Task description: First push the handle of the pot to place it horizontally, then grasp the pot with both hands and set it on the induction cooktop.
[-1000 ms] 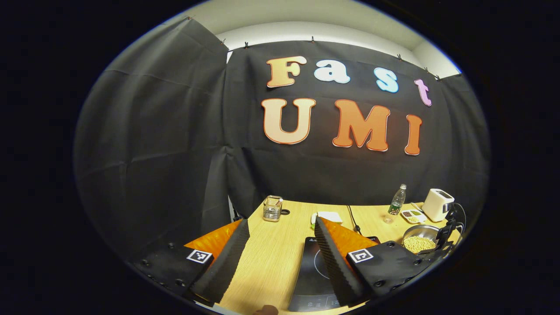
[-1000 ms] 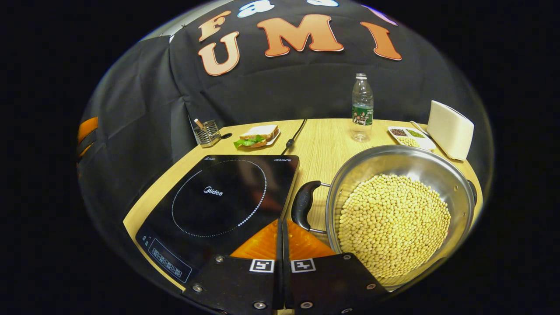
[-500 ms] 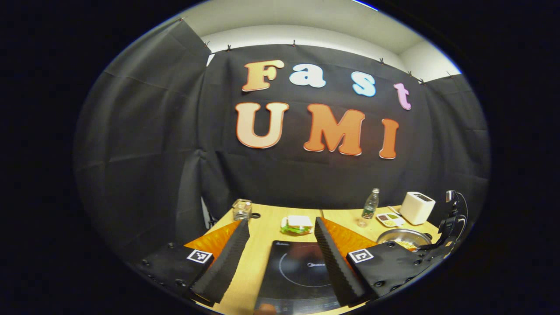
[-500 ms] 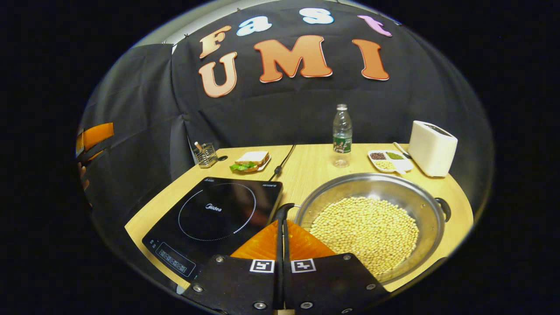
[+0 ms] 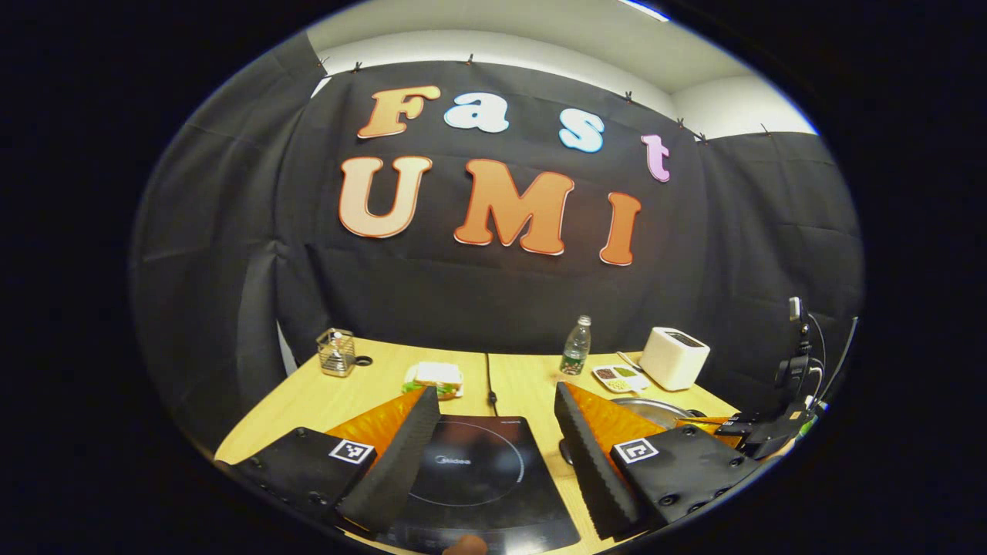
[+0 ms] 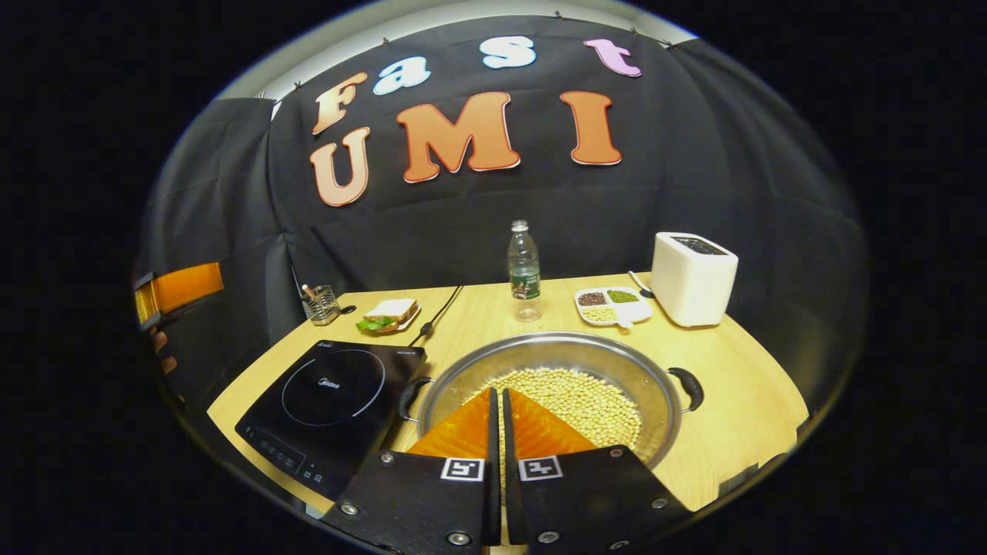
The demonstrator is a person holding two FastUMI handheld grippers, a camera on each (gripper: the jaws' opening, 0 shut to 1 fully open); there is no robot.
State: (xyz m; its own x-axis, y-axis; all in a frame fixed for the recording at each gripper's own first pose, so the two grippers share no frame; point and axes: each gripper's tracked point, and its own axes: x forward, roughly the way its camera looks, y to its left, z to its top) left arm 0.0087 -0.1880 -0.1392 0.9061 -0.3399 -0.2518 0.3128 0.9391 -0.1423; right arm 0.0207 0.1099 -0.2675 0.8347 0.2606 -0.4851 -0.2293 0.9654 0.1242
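The wooden table [image 6: 740, 401] is spread beyond both sets of jaws, and on it the induction cooktop [image 6: 331, 405] is seen ahead and to the left of the right gripper [image 6: 497, 393], whose jaws are pressed together with nothing between them. The pot [image 6: 663, 416] is found directly ahead of those closed jaws, standing on the table just beside the cooktop and not on it; its near rim is partly covered by the fingers. Its left handle [image 6: 407, 391] and right handle [image 6: 688, 385] are both seen lying out level to the sides, so the pushing step is judged to be done, while the two-handed grasp and the lift onto the cooktop are judged to be left. The pot is filled across its bottom with pale yellow beans [image 6: 594, 401]. In the left gripper view, the left gripper [image 5: 495, 401] is held with its jaws spread wide and empty, the cooktop being framed between them and the pot's rim glimpsed beyond the right-hand finger. Farther ahead of the right jaws, a divided dish [image 6: 613, 306] holding dark, green and pale grains is noted, and a small wire basket [image 6: 318, 303] with something stick-like in it is set far off to the left.
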